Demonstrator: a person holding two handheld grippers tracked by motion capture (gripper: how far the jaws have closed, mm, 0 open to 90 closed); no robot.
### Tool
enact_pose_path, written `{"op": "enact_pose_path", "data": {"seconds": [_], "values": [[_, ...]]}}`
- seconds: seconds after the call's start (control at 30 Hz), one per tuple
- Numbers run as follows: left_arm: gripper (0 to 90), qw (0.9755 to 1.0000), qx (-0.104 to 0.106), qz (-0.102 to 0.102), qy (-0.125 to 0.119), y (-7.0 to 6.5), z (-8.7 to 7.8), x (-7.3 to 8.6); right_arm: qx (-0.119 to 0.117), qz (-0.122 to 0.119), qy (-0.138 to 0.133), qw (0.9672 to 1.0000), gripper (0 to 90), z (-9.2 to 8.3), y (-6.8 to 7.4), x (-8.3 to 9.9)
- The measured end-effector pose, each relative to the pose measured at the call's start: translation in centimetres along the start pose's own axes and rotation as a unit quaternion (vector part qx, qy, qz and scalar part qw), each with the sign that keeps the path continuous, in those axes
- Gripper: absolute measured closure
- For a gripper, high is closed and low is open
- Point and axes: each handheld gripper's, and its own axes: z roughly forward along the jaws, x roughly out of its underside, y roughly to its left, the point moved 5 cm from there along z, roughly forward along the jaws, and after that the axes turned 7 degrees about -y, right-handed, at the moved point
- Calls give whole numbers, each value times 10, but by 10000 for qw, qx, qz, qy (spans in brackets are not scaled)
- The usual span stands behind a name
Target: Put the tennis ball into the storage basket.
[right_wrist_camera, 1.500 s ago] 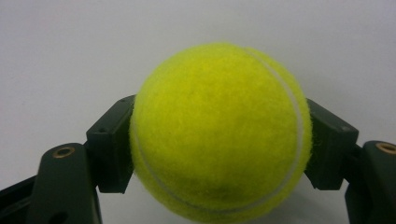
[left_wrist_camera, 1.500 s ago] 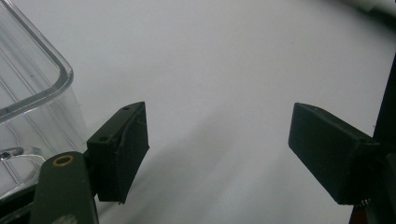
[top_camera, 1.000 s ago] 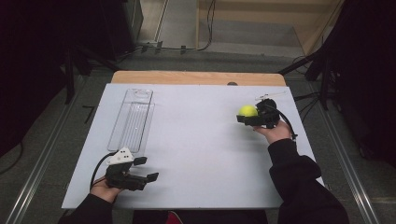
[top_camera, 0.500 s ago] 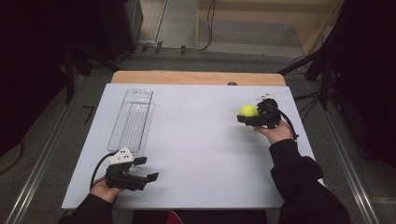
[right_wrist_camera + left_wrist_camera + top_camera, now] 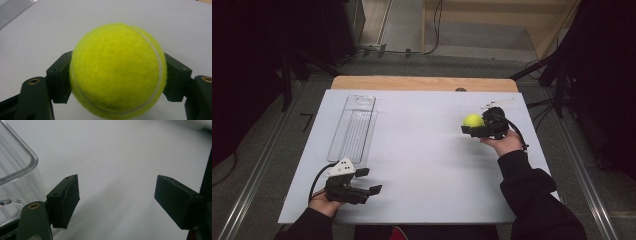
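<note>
Right now the right gripper (image 5: 472, 131) holds a yellow tennis ball (image 5: 473, 120) on the right side of the white tabletop (image 5: 422, 165), near the far edge. From the high view the ball is just a small bright spot in front of the person's right hand (image 5: 504, 142), and you cannot tell if it sits on the tabletop or hangs a bit above it. The right gripper view comes much closer. There the tennis ball (image 5: 117, 70) is big and fuzzy, with a pale curved seam on it, and a black jaw presses on each side of it.

The left gripper (image 5: 372, 182) is at the near left of the tabletop, in the person's left hand (image 5: 324, 205). It is well apart from the ball. In the left gripper view its jaws stand wide, with only bare tabletop (image 5: 120, 157) between them.

A clear plastic tray (image 5: 353, 127) lies on the left side of the tabletop, just past the left gripper. The high view shows its whole long shape. The left gripper view shows one rounded corner of the tray (image 5: 17, 167), right beside one jaw, with thin lines running along its see-through bottom.
</note>
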Motion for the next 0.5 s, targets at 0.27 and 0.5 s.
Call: {"op": "enact_pose_path", "data": {"seconds": [0.27, 0.5], "values": [[208, 10000, -4, -9, 3, 0, 0, 0, -123, -59, 39, 9999, 230, 2, 8, 0], [208, 10000, -3, -5, 2, 0, 0, 0, -236, -118, 32, 9996, 230, 3, 16, -2]]}}
